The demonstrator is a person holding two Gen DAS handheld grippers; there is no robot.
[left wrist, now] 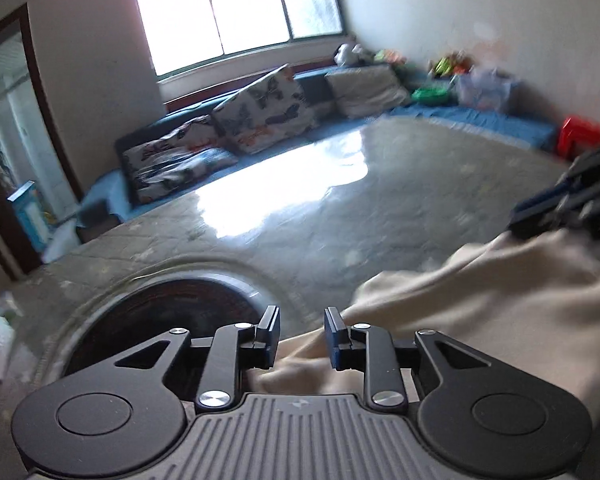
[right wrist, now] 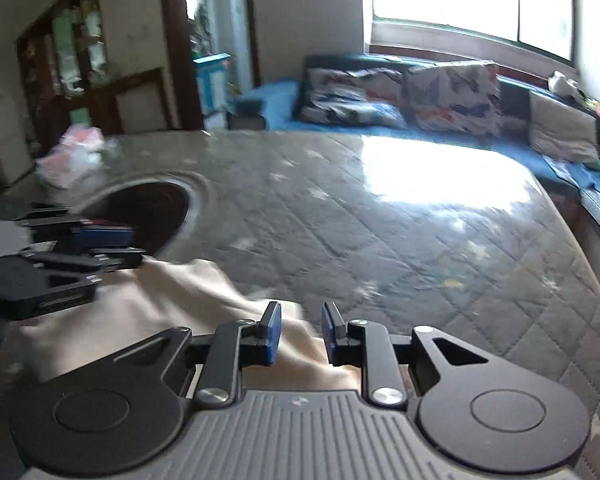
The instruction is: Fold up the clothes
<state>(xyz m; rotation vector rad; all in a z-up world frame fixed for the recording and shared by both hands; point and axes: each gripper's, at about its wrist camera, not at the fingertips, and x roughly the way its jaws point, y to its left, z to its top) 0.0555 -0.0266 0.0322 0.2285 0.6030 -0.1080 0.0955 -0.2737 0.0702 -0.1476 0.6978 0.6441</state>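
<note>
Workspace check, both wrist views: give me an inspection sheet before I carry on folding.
Surface: quilted grey table cover, glare patch, round dark opening.
Job's things: beige garment, rumpled, lying under both tools.
Clutter: pink-white bag at the far edge.
Grippers: left tool open; right tool open; cloth shows between the pads, not pinched.
Cables: nothing seen.
Surroundings: sofa with patterned cushions, window, red stool.

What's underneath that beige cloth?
The beige cloth lies on the grey quilted table cover, beside a round dark opening. Whatever sits directly beneath the cloth is hidden.
</note>
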